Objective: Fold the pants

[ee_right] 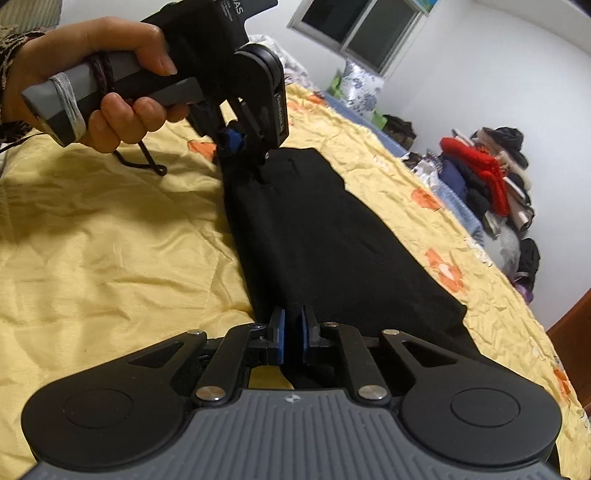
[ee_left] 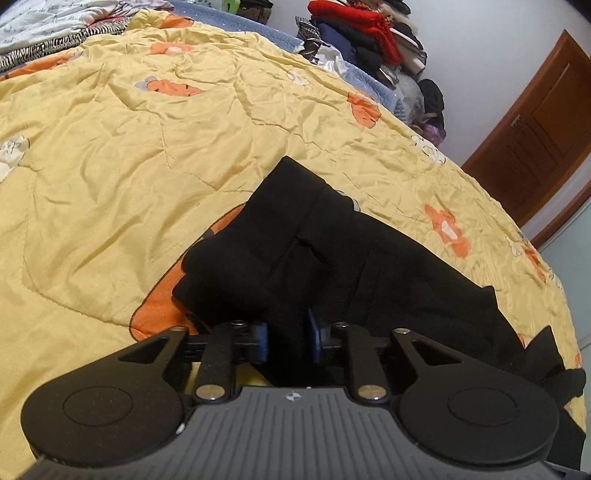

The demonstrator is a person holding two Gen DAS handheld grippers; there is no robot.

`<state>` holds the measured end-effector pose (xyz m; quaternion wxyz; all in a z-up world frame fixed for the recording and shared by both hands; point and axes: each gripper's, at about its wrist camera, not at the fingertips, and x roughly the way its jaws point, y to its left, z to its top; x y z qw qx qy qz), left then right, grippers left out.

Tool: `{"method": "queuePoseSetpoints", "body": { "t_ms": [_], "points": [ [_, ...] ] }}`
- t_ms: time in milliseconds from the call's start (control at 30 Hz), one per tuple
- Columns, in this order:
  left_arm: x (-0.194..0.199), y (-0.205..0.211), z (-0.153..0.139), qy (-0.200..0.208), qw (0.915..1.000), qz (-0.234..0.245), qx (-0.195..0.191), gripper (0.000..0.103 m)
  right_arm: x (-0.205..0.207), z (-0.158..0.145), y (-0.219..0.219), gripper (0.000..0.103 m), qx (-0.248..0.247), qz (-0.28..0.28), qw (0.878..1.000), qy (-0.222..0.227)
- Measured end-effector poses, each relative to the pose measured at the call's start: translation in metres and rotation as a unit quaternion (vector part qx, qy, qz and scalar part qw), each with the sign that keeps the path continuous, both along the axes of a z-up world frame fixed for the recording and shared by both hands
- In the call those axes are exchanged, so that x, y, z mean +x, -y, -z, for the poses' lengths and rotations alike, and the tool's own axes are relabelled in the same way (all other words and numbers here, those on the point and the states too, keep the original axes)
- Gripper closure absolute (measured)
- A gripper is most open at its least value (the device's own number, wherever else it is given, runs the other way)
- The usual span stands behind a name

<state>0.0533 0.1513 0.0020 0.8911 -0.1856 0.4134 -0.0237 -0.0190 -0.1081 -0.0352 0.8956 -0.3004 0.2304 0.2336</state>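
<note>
Black pants (ee_right: 325, 236) lie lengthwise on the yellow quilt, doubled into a long strip. My right gripper (ee_right: 291, 338) is shut on the near edge of the pants, blue pads pinching the cloth. My left gripper (ee_right: 236, 147) shows in the right wrist view at the far end of the pants, held by a hand, and grips the cloth there. In the left wrist view the left gripper (ee_left: 286, 339) is shut on a bunched fold of the pants (ee_left: 332, 258), with cloth between the blue pads.
The yellow flowered quilt (ee_left: 110, 184) covers the bed. A pile of clothes (ee_right: 487, 177) lies by the far wall past the bed's edge. A brown door (ee_left: 535, 140) stands at the right. A window (ee_right: 362, 29) is in the far wall.
</note>
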Motion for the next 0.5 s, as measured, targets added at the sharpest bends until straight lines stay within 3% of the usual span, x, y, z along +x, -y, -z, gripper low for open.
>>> {"method": "queuePoseSetpoints", "body": {
  "t_ms": [133, 200, 267, 400, 500],
  "points": [
    [-0.006, -0.003, -0.007, -0.005, 1.0, 0.001, 0.003, 0.056, -0.015, -0.017, 0.014, 0.09, 0.017, 0.016, 1.0, 0.006],
    [-0.011, -0.005, -0.01, -0.004, 0.9999, -0.008, 0.009, 0.051, -0.023, -0.025, 0.034, 0.09, 0.033, 0.054, 0.998, 0.013],
    [-0.019, -0.004, -0.016, 0.006, 0.9986, -0.032, 0.041, 0.038, -0.025, -0.028, 0.06, 0.09, 0.042, 0.114, 0.992, 0.015],
    [-0.039, 0.005, -0.034, 0.067, 0.9913, -0.05, 0.102, 0.035, -0.024, -0.016, 0.117, 0.09, 0.08, 0.245, 0.966, -0.03],
    [-0.047, 0.034, -0.046, 0.109, 0.986, 0.016, 0.126, 0.028, -0.028, -0.007, 0.151, 0.09, 0.151, 0.281, 0.945, -0.071]
  ]
}}
